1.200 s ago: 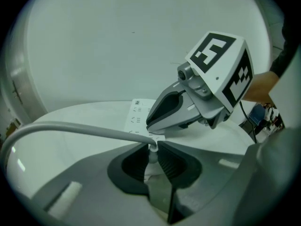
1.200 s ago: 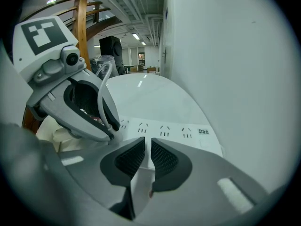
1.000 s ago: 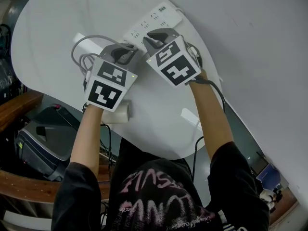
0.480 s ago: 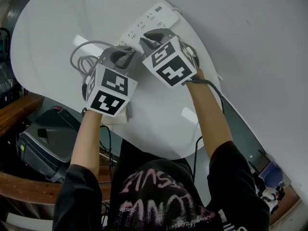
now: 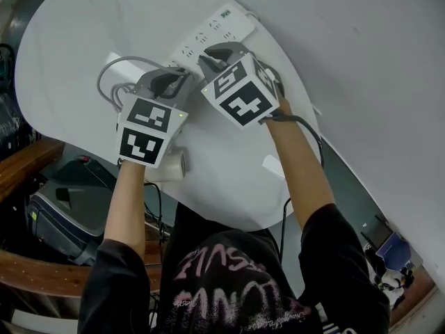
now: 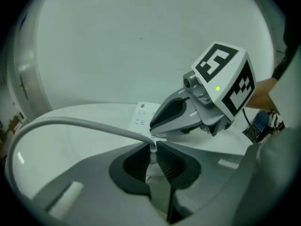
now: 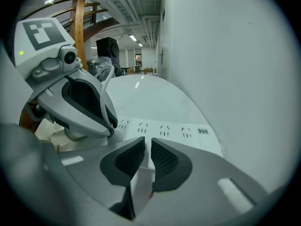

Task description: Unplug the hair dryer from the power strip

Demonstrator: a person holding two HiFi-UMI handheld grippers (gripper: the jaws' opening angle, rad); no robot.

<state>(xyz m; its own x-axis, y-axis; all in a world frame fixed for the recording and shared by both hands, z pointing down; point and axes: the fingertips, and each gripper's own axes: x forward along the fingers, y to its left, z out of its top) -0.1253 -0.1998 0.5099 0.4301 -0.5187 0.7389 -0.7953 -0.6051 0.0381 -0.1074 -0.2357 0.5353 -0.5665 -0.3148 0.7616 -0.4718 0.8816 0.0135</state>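
A white power strip (image 5: 222,21) lies on the round white table (image 5: 69,26), near the wall. My left gripper (image 5: 172,76) is at the strip's near end, shut on the hair dryer's white plug (image 6: 151,150). The grey cable (image 5: 111,75) loops away to the left. The jaws hide whether the plug sits in a socket. My right gripper (image 5: 208,53) is shut with nothing between its pads, tips low over the strip (image 7: 174,132) beside the left gripper (image 7: 110,128). The hair dryer's pale body (image 5: 170,164) peeks out under the left gripper's marker cube.
A white wall (image 5: 361,61) runs along the table's far side. A dark cable (image 5: 306,127) trails from the right gripper past the table's edge. Dark cases (image 5: 62,207) and a wooden rail (image 5: 28,155) lie below the table at the left.
My left gripper has drawn back a little toward the near left and turned, still shut on the plug. The right gripper has stayed at the strip.
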